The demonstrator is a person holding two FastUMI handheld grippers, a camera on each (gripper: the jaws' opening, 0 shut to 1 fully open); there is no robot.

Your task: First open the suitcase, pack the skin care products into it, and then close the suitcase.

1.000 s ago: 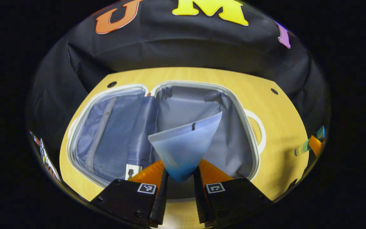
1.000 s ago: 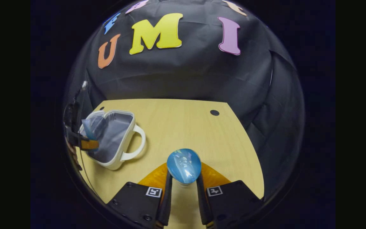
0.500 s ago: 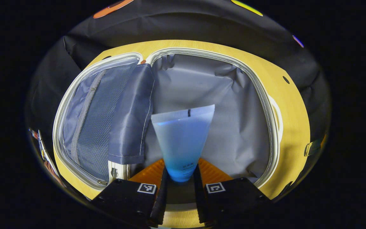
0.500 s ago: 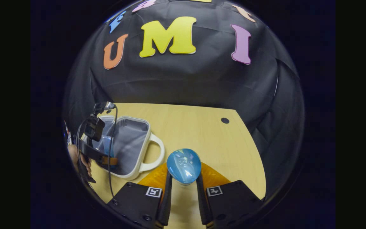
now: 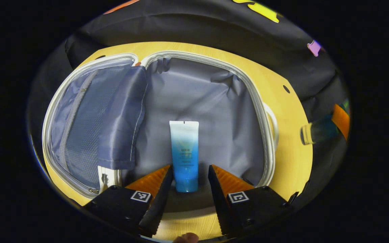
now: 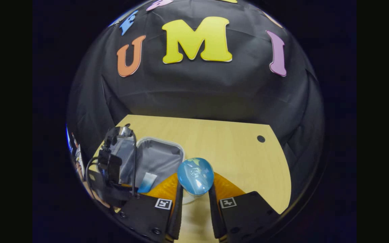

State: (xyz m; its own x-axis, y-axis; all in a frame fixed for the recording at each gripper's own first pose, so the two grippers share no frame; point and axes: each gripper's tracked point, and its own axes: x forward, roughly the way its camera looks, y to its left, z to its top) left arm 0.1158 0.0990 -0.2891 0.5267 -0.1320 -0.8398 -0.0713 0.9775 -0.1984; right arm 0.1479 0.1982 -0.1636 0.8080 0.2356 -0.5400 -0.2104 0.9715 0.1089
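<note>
Now left fingers [image 5: 186, 175] spread around tube [image 5: 184, 152]; right fingers [image 6: 194, 189] clamp bottle [image 6: 195, 175].

A pale wood-grain worktop [image 6: 221, 145] fills the lower middle of the right gripper view, and its curved far edge meets the black cloth wall [image 6: 198, 91]. A small dark round hole [image 6: 260, 138] sits near its far right corner, with another hole [image 5: 286, 89] in the left gripper view.
</note>
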